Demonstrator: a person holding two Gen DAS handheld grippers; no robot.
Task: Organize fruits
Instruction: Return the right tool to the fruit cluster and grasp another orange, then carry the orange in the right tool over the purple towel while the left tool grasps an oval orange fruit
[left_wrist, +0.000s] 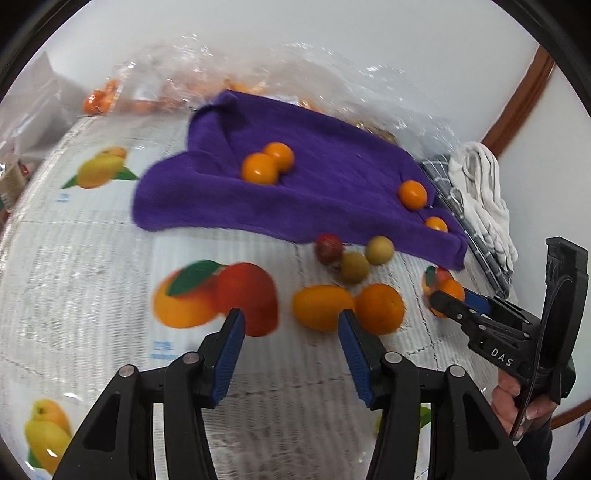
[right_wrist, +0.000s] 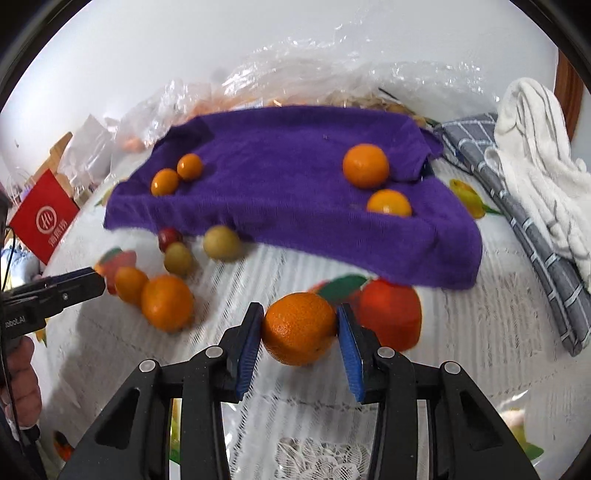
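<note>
Only right wrist view shows right tongs gripping orange, red card

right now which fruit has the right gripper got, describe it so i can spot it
Find the purple towel; below its near edge, on the white fruit-print tablecloth, the right gripper clamps an orange. It is the only fruit between blue pads, apart from the loose cluster further left.

A plain white wall stands behind the surface — a white ribbed cloth printed with fruit — edged by curved brown wooden trim.
</note>
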